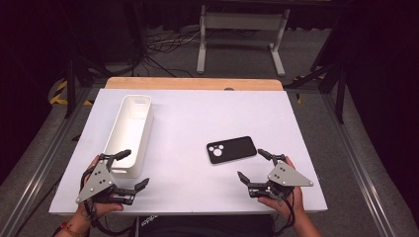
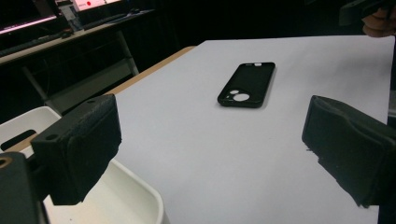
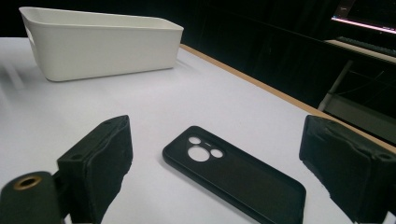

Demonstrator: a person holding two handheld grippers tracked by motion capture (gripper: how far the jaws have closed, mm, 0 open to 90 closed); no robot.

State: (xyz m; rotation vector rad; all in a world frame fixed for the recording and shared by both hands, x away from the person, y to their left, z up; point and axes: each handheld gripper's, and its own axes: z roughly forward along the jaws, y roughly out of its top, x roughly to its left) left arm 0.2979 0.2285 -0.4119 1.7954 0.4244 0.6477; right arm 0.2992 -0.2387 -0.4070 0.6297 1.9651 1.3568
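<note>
A black phone case (image 1: 231, 149) lies flat on the white table, camera holes toward the left; it also appears as the phone case (image 2: 247, 84) and the phone case (image 3: 233, 175). A long white bin (image 1: 129, 133) stands at the left, also seen as the bin (image 3: 100, 44). My left gripper (image 1: 132, 169) rests at the near left beside the bin's near end, open and empty. My right gripper (image 1: 253, 165) sits at the near right just below the phone case, open, nothing between its jaws.
The white table top (image 1: 188, 118) has a wooden strip (image 1: 192, 83) along its far edge. Beyond it stand a white desk frame (image 1: 242, 34) and cables on the floor. Metal rails run along both sides of the table.
</note>
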